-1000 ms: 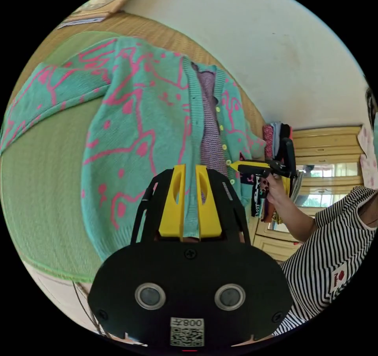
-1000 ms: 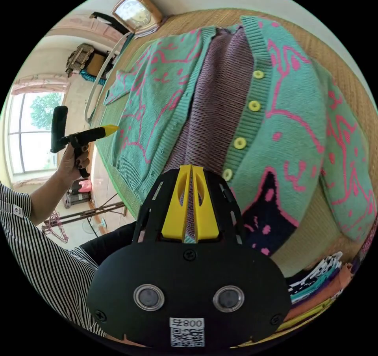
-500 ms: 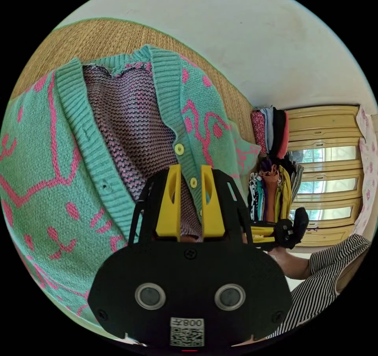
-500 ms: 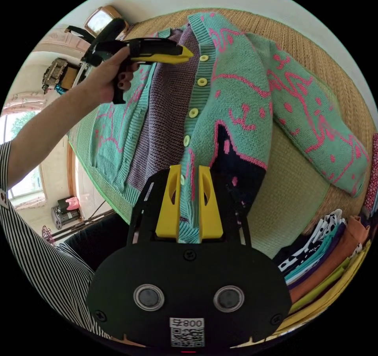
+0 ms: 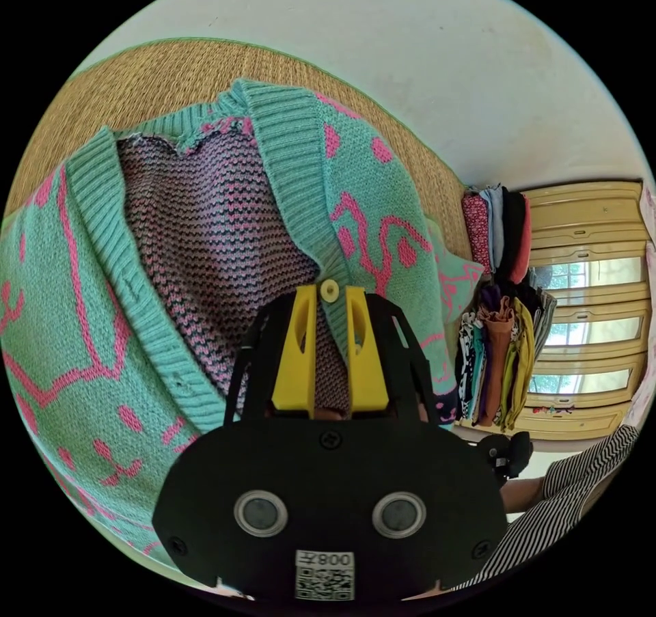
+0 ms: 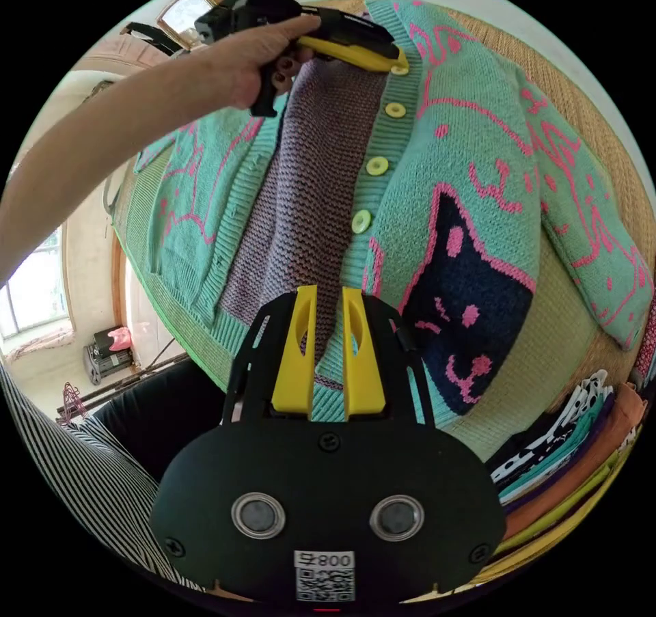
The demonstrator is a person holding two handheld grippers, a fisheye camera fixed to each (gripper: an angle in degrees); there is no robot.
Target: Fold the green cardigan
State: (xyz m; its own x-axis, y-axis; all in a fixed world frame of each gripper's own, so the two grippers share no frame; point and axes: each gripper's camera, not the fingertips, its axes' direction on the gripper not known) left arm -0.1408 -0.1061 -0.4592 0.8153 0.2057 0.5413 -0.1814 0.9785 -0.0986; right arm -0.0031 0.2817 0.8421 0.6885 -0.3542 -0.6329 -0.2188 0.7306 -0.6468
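The green cardigan point(image 5: 369, 186) with pink cat outlines lies face up and unbuttoned on a woven mat point(image 5: 171, 70), its purple knit inside showing. My left gripper point(image 5: 331, 303) is shut on the button band just under the top yellow button point(image 5: 330, 290). In the right gripper view the cardigan point(image 6: 478, 166) stretches away, with the left gripper point(image 6: 393, 63) at its collar end. My right gripper point(image 6: 329, 303) is shut on the same band at the hem, beside a dark blue cat patch point(image 6: 471, 303).
Folded clothes are stacked at the mat's edge point(image 5: 492, 344), point(image 6: 567, 453). A yellow wardrobe point(image 5: 588, 234) stands behind them. The person's arm point(image 6: 137, 118) reaches across the cardigan's left front. A plain wall point(image 5: 444, 63) borders the mat's far side.
The left gripper moved from the air beside the bed to the collar end of the button band. The right gripper opened, shifted to the hem, and both pairs of jaws narrowed onto the band.
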